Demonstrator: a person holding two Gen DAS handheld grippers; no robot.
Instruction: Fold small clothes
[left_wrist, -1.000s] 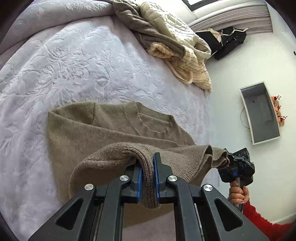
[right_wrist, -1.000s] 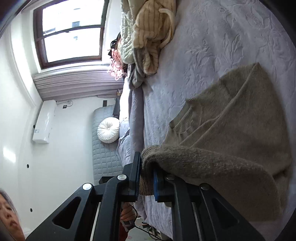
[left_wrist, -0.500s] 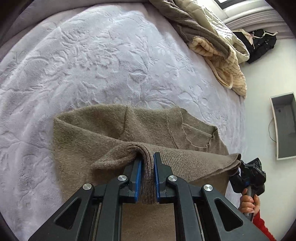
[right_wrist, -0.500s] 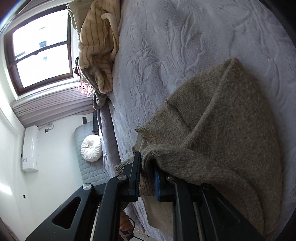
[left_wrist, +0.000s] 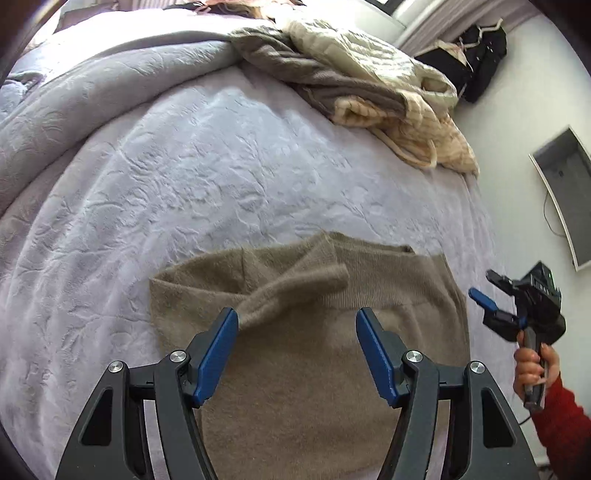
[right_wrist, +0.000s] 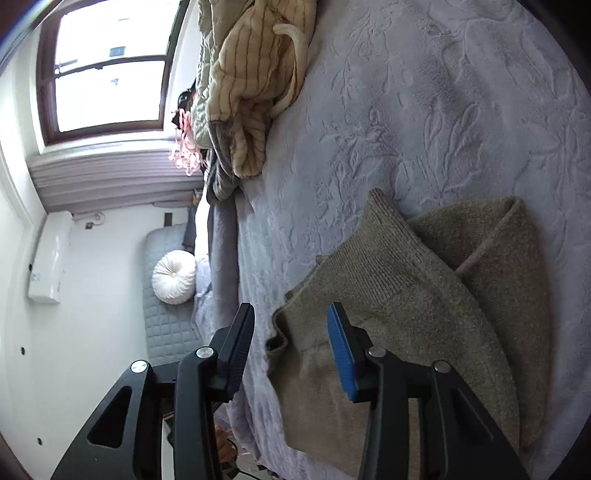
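Observation:
A small olive-brown knit sweater (left_wrist: 314, 332) lies folded on the lilac bedspread (left_wrist: 184, 177), with a sleeve laid across its upper part. My left gripper (left_wrist: 297, 328) is open and empty just above the sweater's near half. My right gripper (right_wrist: 291, 328) is open and empty over the sweater's (right_wrist: 406, 314) left edge near the side of the bed. The right gripper also shows in the left wrist view (left_wrist: 491, 295), held by a hand in a red sleeve at the sweater's right side.
A heap of cream striped and grey clothes (left_wrist: 369, 85) lies at the far end of the bed, also in the right wrist view (right_wrist: 251, 92). A rumpled quilt (left_wrist: 55, 92) rises at far left. The bed's edge (right_wrist: 225, 258) drops to the floor beside a round white cushion (right_wrist: 173, 277).
Both grippers have opened and let go of the sweater's folded edge. The folded-over part now lies flat on the sweater. Both grippers have pulled back from it.

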